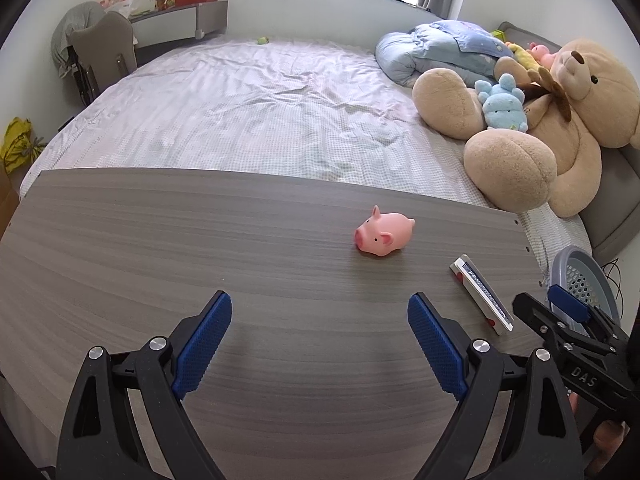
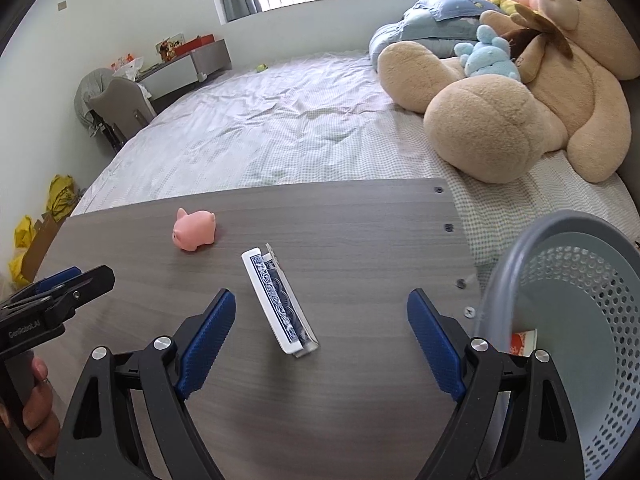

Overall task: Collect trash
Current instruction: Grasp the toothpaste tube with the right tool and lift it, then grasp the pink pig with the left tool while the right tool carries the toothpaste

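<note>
- The right gripper [image 2: 320, 328] hangs over the grey wood surface [image 2: 360, 400], jaws spread wide and holding nothing — the card box [image 2: 280, 300] lies on its side between the fingers, untouched.
- The left gripper [image 1: 320, 332], left of the card box, is also wide open and bare.
- The grey perforated basket [image 2: 580, 320] stands just right of the card box, off the surface's edge.
- The pink toy pig [image 2: 195, 229] sits beyond the card box, to its left — the bed [image 2: 280, 120] lies further back.

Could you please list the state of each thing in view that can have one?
Left claw: open, empty, over the table.
Right claw: open, empty, the card box between its fingers but untouched.
Card box: flap open, lying on the table.
Pig: upright on the table.
Bin: beside the table, a red-and-white item at its bottom.
Teddy bear: sprawled on the bed.
</note>
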Demonstrator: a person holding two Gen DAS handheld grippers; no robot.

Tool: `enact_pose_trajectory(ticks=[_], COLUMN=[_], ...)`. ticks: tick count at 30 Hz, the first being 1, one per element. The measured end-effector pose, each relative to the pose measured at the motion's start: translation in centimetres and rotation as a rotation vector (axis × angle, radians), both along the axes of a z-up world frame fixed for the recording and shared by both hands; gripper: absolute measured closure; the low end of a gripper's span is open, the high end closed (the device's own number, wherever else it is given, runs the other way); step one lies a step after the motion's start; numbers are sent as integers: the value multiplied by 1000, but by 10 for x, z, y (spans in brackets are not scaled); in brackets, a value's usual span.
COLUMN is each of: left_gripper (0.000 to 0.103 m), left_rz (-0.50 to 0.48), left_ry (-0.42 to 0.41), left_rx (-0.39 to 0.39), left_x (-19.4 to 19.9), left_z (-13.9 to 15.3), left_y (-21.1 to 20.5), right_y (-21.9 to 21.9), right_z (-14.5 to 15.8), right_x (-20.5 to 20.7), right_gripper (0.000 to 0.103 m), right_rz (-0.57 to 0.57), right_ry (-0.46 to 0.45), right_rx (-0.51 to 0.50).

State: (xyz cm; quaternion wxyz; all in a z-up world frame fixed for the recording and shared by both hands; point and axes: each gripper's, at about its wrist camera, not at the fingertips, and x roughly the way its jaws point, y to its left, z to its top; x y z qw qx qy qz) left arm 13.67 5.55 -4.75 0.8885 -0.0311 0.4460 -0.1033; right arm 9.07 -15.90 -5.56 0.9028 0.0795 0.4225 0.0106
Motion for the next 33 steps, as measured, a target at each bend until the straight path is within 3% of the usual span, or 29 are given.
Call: enact_pose_trajectory(ticks=[10, 18, 21, 23, 33], left_gripper=[15, 15, 15, 15, 15], left_rz=[3, 2, 1, -3, -40], left_ry=[21, 30, 33, 35, 41], left_rx=[2, 1, -1, -5, -9], left_x=[9, 11, 12, 13, 27], left_z=[-12, -15, -16, -16, -18], left_y=[2, 2, 0, -2, -32], right_y=[22, 37, 43, 44, 14], right_z=[-19, -27, -28, -27, -15], right_x=[29, 42, 41, 42, 28], right_gripper=[21, 46, 65, 84, 87], right_rz=[56, 85, 107, 108, 48], right_ry=[46, 73, 58, 53, 28], right_rx=[-52, -127, -152, -156, -9])
